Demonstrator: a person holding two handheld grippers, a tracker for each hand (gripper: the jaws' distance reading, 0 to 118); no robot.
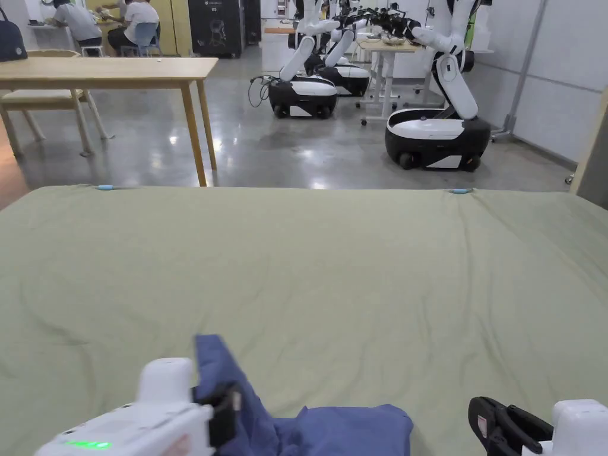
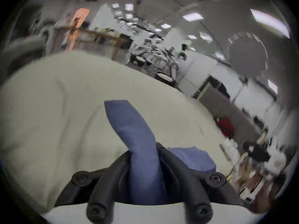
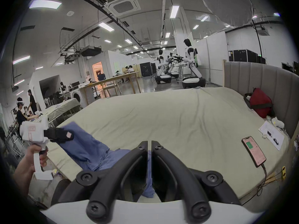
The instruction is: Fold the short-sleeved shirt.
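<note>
Shirt (image 1: 332, 430) position: the blue short-sleeved garment lies bunched at the near edge of the pale green bed cover (image 1: 332, 267), directly in front of you, with one part lifted off the cover.

Left gripper (image 2: 144, 150): your left-hand tool is clamped on the shirt. In the left gripper view, a strip of blue fabric runs up between both black jaws, which press on it from either side, and its free end stands above them. In the right gripper view, the same tool appears at the left, held by your hand (image 3: 38, 154) on its white grip, with fabric draping down from it to the cover.

Right gripper (image 3: 149, 144): the jaws are drawn together with only a thin slit between the tips. Blue fabric shows in that slit and hangs below it, so the tool is pinching an edge of the shirt. In the head view, this tool sits at the lower right corner, apart from the visible cloth.

Markings: a red-outlined label sits on the left tool's white body; its writing is too small to read. A phone (image 3: 254, 150) with a lit screen and a printed sheet (image 3: 271, 137) lie on the cover to your right; neither is legible.

Surroundings: wheeled white-and-black robots (image 1: 436, 127) and a wooden table (image 1: 107, 68) stand beyond the bed.
</note>
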